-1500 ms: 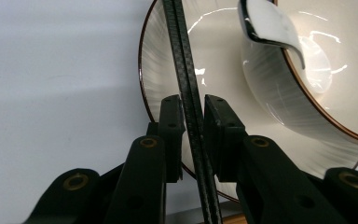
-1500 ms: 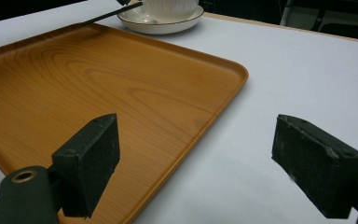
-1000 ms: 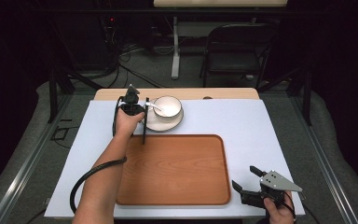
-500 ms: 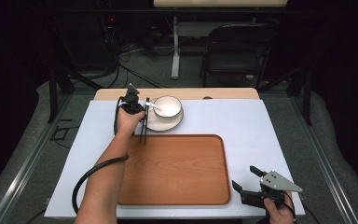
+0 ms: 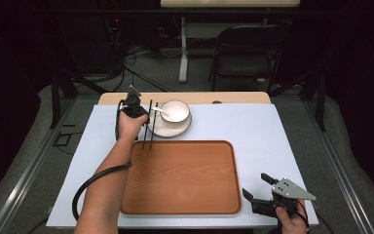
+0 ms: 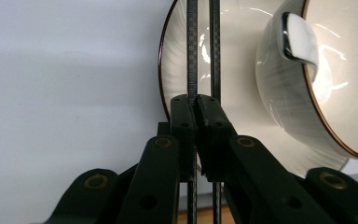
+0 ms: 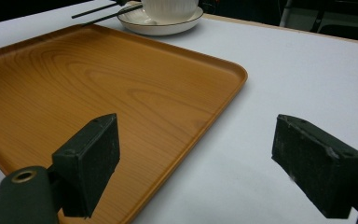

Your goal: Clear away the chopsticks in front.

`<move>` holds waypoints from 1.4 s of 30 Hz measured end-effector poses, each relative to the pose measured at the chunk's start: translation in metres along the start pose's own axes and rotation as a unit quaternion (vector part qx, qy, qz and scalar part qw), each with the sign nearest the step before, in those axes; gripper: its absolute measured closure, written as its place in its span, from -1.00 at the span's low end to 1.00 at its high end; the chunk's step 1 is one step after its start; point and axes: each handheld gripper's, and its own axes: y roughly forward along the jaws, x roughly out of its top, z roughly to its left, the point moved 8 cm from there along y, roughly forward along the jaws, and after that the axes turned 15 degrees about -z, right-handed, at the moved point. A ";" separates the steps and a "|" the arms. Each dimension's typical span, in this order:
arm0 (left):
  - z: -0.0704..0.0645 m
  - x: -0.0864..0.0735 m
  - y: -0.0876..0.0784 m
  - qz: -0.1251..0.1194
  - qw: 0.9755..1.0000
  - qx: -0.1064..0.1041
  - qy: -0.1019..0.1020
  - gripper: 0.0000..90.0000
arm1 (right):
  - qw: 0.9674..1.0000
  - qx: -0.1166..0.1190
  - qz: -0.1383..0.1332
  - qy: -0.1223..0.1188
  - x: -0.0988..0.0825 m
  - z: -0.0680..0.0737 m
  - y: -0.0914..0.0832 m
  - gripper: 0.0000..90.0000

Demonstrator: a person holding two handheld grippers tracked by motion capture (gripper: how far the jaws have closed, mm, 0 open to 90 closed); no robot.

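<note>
Two black chopsticks (image 5: pixel 149 126) sit clamped between the fingers (image 6: pixel 185 122) of your left gripper (image 5: pixel 141 114), whose fingers have just been closing and now pinch both sticks side by side. In the high view the sticks point back toward you, their near tips over the far left corner of the wooden tray (image 5: pixel 180 178). They lie just beside the white saucer (image 5: pixel 161 127), and in the left gripper view they cross its dark-rimmed left edge. On that saucer stands a white bowl (image 5: pixel 175 112) with a white spoon (image 5: pixel 159 111) in it, the handle leaning over the rim toward your left gripper. All of this is near the far edge of the tabletop (image 5: pixel 272 136), left of its middle.

Your right gripper (image 5: pixel 257 191) hovers by the near right corner of the tabletop, just off the tray's near right corner. Its fingers (image 7: pixel 93 161) stand wide apart with nothing between them, one over the tray's edge and the other over the bare white surface.
</note>
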 end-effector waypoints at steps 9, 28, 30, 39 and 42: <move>0.003 -0.019 -0.044 -0.018 0.999 -0.031 -0.012 0.91 | 1.000 0.001 -0.001 0.004 0.000 -0.001 0.000 -0.67; -0.004 -0.132 -0.113 0.007 0.993 -0.110 0.036 0.91 | 1.000 -0.001 -0.002 0.000 0.001 0.000 0.002 -0.68; -0.008 -0.141 -0.110 0.014 0.993 -0.111 0.039 0.91 | 1.000 -0.002 -0.002 0.000 0.001 0.000 0.002 -0.68; -0.014 -0.161 -0.087 0.041 0.994 -0.095 0.046 0.91 | 1.000 -0.003 -0.002 0.002 0.001 -0.001 0.001 -0.68; -0.015 -0.164 -0.082 0.050 0.994 -0.087 0.046 0.91 | 1.000 -0.003 -0.004 0.003 0.001 -0.001 0.001 -0.68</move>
